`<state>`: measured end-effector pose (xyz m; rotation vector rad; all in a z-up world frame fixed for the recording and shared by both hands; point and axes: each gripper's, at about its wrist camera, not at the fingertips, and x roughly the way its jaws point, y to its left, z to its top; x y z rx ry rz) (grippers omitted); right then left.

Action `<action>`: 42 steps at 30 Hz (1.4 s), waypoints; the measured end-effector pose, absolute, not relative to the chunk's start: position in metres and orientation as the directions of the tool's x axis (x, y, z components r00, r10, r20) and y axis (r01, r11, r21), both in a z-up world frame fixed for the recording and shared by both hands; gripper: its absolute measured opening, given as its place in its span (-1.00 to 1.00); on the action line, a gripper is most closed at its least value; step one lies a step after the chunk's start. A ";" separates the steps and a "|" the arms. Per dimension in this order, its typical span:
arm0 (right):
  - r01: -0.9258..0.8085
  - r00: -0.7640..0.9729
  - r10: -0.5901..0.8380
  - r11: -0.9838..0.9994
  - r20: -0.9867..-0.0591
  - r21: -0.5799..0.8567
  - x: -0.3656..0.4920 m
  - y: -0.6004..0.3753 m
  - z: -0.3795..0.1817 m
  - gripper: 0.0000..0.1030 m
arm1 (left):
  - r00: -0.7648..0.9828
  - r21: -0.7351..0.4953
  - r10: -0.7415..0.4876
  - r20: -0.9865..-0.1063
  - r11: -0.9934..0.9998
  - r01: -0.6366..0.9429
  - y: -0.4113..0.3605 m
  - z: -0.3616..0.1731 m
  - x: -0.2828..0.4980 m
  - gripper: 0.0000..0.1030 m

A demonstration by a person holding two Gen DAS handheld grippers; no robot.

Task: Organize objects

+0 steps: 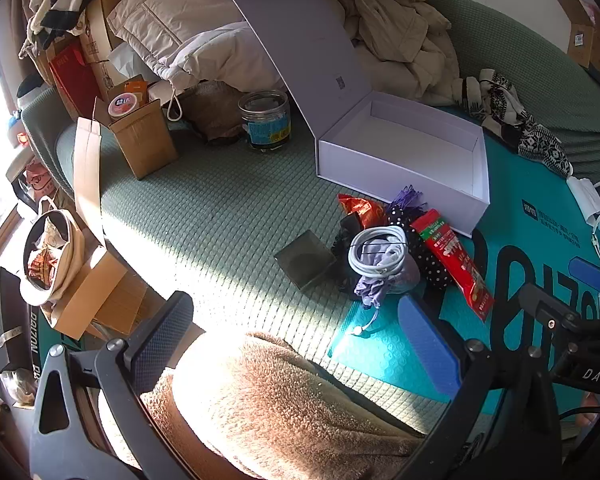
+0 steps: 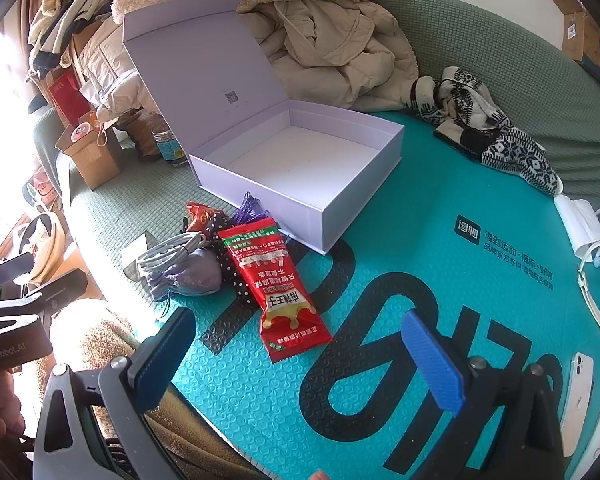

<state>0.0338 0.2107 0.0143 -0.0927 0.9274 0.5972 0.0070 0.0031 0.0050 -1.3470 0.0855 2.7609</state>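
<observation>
Fingers [image 1: 160,344] of the left gripper [image 1: 300,344] stand wide apart, clamped on nothing, low over a brown fleece blanket [image 1: 268,400]; the right gripper [image 2: 300,352] likewise holds its fingers [image 2: 432,364] spread and bare above the teal mat [image 2: 440,240]. Left of the pile lies a coiled white cable [image 2: 168,254] on a lilac pouch [image 2: 196,276]; beside it a polka-dot bag [image 2: 232,276]; then the red snack packet [image 2: 272,280], flat, its long axis running from the white box [image 2: 340,208] toward the right gripper. Box lid open, tilted back toward the beige coats [image 2: 332,52].
</observation>
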 end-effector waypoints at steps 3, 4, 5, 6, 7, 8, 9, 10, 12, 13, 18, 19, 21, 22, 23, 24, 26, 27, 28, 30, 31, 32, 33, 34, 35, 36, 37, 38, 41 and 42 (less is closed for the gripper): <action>-0.514 0.454 0.440 0.840 -0.775 0.175 0.034 0.211 0.014 0.99 | -0.613 0.019 0.039 -0.789 -0.996 -0.087 0.003 0.005 0.008 0.99; -0.513 0.455 0.440 0.840 -0.774 0.176 0.034 0.211 0.014 0.99 | -0.613 0.019 0.039 -0.789 -0.996 -0.088 0.003 0.005 0.008 0.99; -0.513 0.455 0.440 0.840 -0.775 0.176 0.034 0.211 0.014 0.99 | -0.612 0.019 0.039 -0.790 -0.996 -0.088 0.003 0.005 0.007 0.99; -0.509 0.457 0.438 0.842 -0.774 0.177 0.034 0.211 0.014 0.99 | -0.612 0.020 0.039 -0.790 -0.996 -0.089 0.003 0.004 0.007 0.99; -0.508 0.457 0.438 0.843 -0.774 0.177 0.034 0.211 0.014 0.99 | -0.611 0.020 0.040 -0.791 -0.996 -0.090 0.003 0.004 0.008 0.99; -0.506 0.458 0.437 0.844 -0.775 0.177 0.034 0.211 0.014 0.99 | -0.611 0.019 0.040 -0.791 -0.996 -0.090 0.003 0.004 0.008 0.99; -0.504 0.458 0.435 0.845 -0.775 0.177 0.034 0.211 0.014 0.99 | -0.611 0.019 0.041 -0.790 -0.996 -0.091 0.003 0.004 0.008 0.99; -0.503 0.459 0.436 0.846 -0.775 0.178 0.034 0.211 0.014 0.99 | -0.612 0.019 0.042 -0.790 -0.996 -0.092 0.003 0.004 0.008 0.99; -0.501 0.459 0.435 0.847 -0.774 0.178 0.034 0.211 0.014 0.99 | -0.612 0.019 0.042 -0.790 -0.995 -0.094 0.003 0.003 0.008 0.99; -0.501 0.459 0.435 0.847 -0.775 0.179 0.034 0.211 0.014 0.99 | -0.612 0.019 0.043 -0.790 -0.995 -0.095 0.003 0.003 0.008 0.99; -0.493 0.457 0.433 0.850 -0.777 0.184 0.034 0.211 0.013 0.99 | -0.611 0.018 0.048 -0.790 -0.995 -0.101 0.003 0.002 0.008 0.99; -0.492 0.458 0.433 0.851 -0.776 0.185 0.034 0.211 0.013 0.99 | -0.611 0.018 0.049 -0.790 -0.995 -0.102 0.003 0.002 0.008 0.99; -0.489 0.458 0.433 0.852 -0.776 0.187 0.034 0.211 0.013 0.99 | -0.611 0.019 0.049 -0.790 -0.994 -0.103 0.003 0.002 0.008 0.99; -0.485 0.460 0.433 0.854 -0.775 0.189 0.035 0.211 0.012 0.99 | -0.611 0.018 0.049 -0.790 -0.994 -0.104 0.003 0.002 0.008 0.99; -0.485 0.461 0.434 0.854 -0.774 0.190 0.034 0.212 0.012 0.99 | -0.611 0.018 0.050 -0.790 -0.994 -0.105 0.003 0.002 0.008 0.99; -0.482 0.462 0.434 0.855 -0.773 0.192 0.034 0.212 0.012 0.99 | -0.611 0.017 0.051 -0.790 -0.994 -0.106 0.004 0.002 0.008 0.99; -0.484 0.461 0.443 0.852 -0.769 0.201 0.035 0.211 0.011 0.99 | -0.611 0.018 0.052 -0.790 -0.994 -0.107 0.004 0.002 0.008 0.99; -0.484 0.459 0.446 0.851 -0.768 0.205 0.035 0.211 0.010 0.99 | -0.610 0.017 0.053 -0.790 -0.994 -0.109 0.004 0.002 0.008 0.99; -0.482 0.457 0.446 0.851 -0.769 0.208 0.036 0.211 0.009 0.99 | -0.610 0.018 0.053 -0.791 -0.994 -0.109 0.004 0.001 0.008 0.99; -0.481 0.452 0.449 0.850 -0.771 0.213 0.037 0.211 0.008 0.99 | -0.607 0.017 0.054 -0.793 -0.994 -0.111 0.006 0.000 0.008 0.99; -0.481 0.449 0.450 0.850 -0.772 0.216 0.039 0.211 0.007 0.99 | -0.606 0.017 0.055 -0.794 -0.994 -0.112 0.007 -0.001 0.008 0.99; -0.481 0.447 0.451 0.850 -0.773 0.217 0.039 0.211 0.006 0.99 | -0.604 0.018 0.055 -0.795 -0.993 -0.113 0.007 -0.001 0.007 0.99; -0.480 0.445 0.450 0.850 -0.774 0.218 0.040 0.212 0.005 0.99 | -0.603 0.018 0.056 -0.796 -0.993 -0.116 0.008 -0.002 0.006 0.99; -0.479 0.442 0.451 0.849 -0.775 0.221 0.041 0.212 0.004 0.99 | -0.601 0.018 0.056 -0.797 -0.993 -0.117 0.008 -0.002 0.005 0.99; -0.479 0.438 0.452 0.849 -0.777 0.223 0.042 0.213 0.002 0.99 | -0.599 0.018 0.057 -0.799 -0.993 -0.118 0.008 -0.003 0.004 0.99; -0.478 0.435 0.452 0.849 -0.779 0.225 0.044 0.213 0.001 0.99 | -0.595 0.016 0.059 -0.802 -0.993 -0.120 0.008 -0.004 0.001 0.99; -0.477 0.432 0.451 0.849 -0.781 0.227 0.045 0.214 -0.001 0.99 | -0.591 0.014 0.061 -0.804 -0.992 -0.121 0.009 -0.005 -0.001 0.99; -0.477 0.429 0.451 0.849 -0.783 0.228 0.047 0.214 -0.002 0.99 | -0.587 0.013 0.061 -0.807 -0.992 -0.122 0.009 -0.006 -0.002 0.99; -0.473 0.419 0.451 0.849 -0.788 0.235 0.051 0.216 -0.007 0.99 | -0.576 0.012 0.063 -0.815 -0.992 -0.125 0.008 -0.010 -0.008 0.98; -0.472 0.416 0.452 0.849 -0.789 0.238 0.052 0.216 -0.008 0.99 | -0.572 0.011 0.063 -0.818 -0.992 -0.125 0.008 -0.012 -0.011 0.98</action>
